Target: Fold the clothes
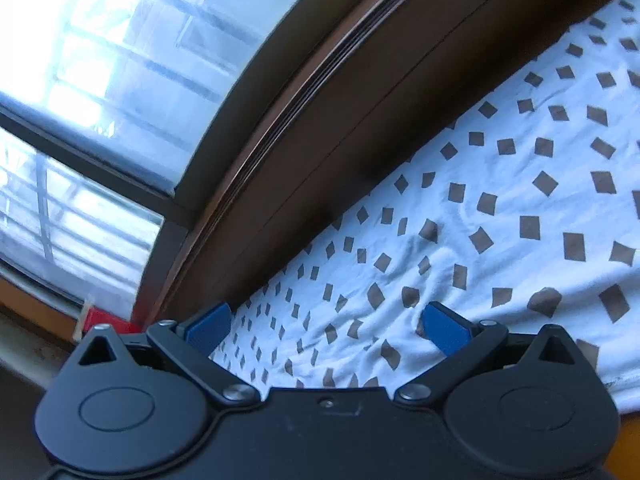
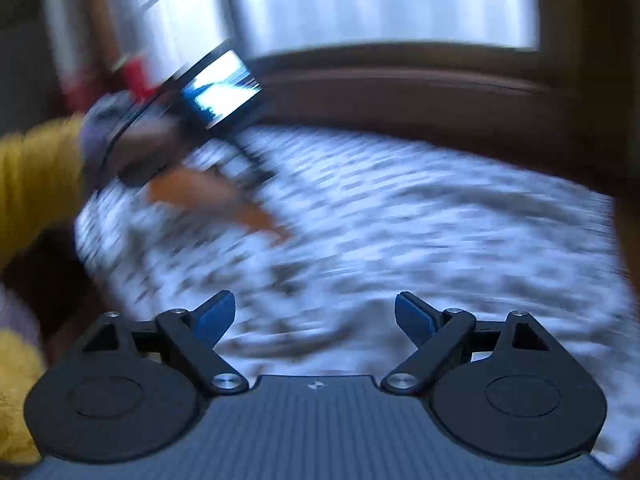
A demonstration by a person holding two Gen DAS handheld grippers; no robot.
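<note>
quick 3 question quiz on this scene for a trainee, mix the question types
1. True or false: the left gripper is shut on the white patterned cloth.
2. Multiple choice: the patches printed on the cloth are A) red B) brown C) green.
3. Fill in: in the right wrist view, the sleeve at the left edge is ____.

Key: 1 false, its jaws stand open, as do those of the right gripper. 2 B. 3 yellow.

One white cloth (image 1: 500, 208) with brown squares. Two tongs: the left tongs (image 1: 326, 330) and the right tongs (image 2: 315, 320), each with two blue pads. One yellow sleeve (image 2: 36, 172) at nine o'clock. One window (image 1: 100, 80).
</note>
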